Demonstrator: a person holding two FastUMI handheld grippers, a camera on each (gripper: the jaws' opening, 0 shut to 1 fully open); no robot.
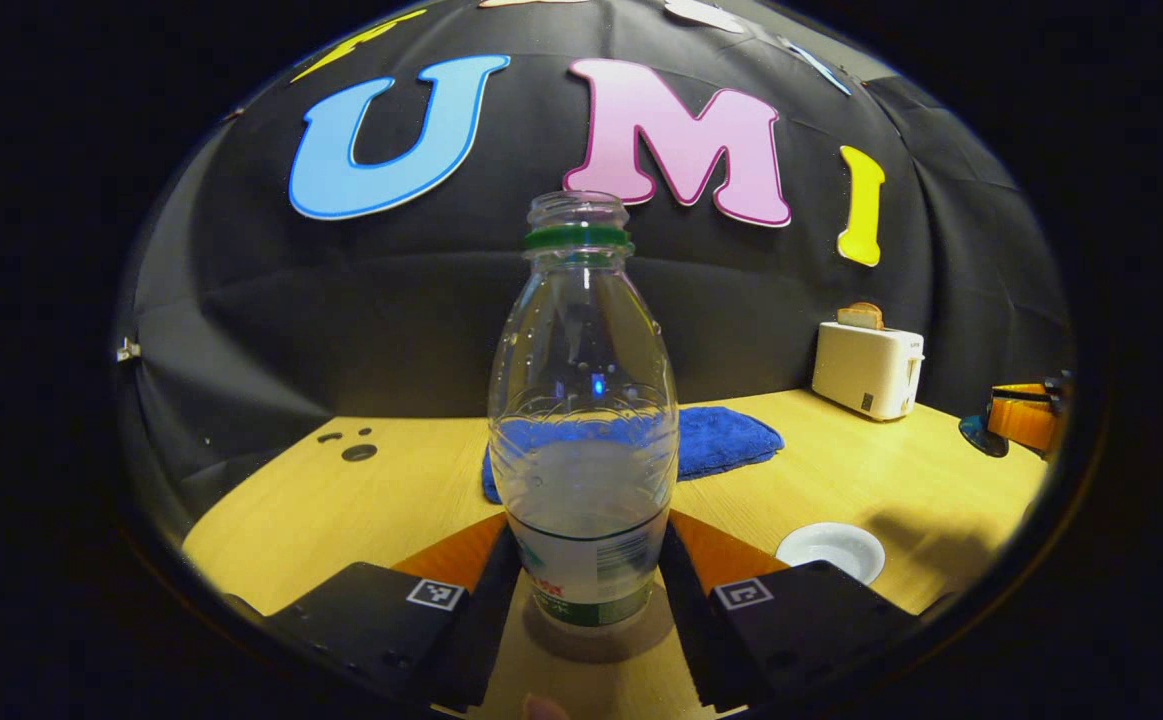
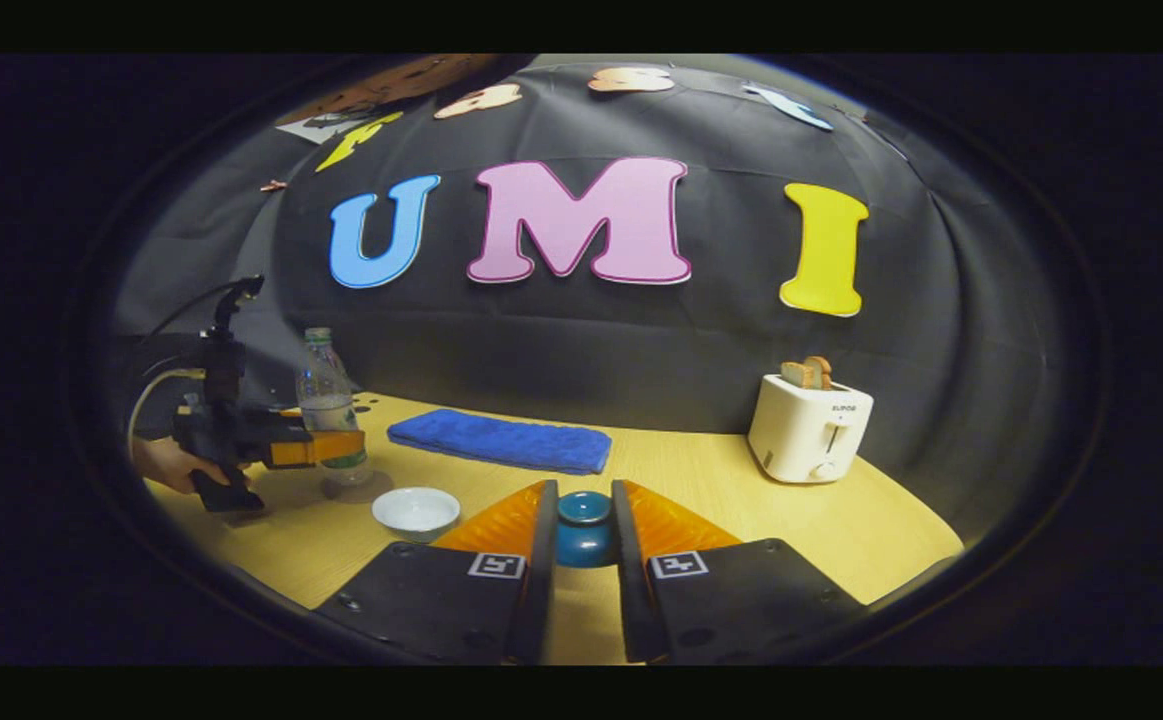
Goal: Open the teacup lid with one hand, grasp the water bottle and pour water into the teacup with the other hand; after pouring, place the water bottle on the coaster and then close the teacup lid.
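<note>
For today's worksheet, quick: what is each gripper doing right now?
Left gripper: shut on the water bottle.
Right gripper: around the blue teacup lid; contact cannot be told.

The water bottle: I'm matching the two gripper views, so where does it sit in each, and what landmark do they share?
Left gripper view: the water bottle stands upright at centre, between the left gripper fingers, on a round coaster.
Right gripper view: far left, upright on the table, with the other gripper at it.
Shared landmark: the white toaster, right of centre in both.
</note>
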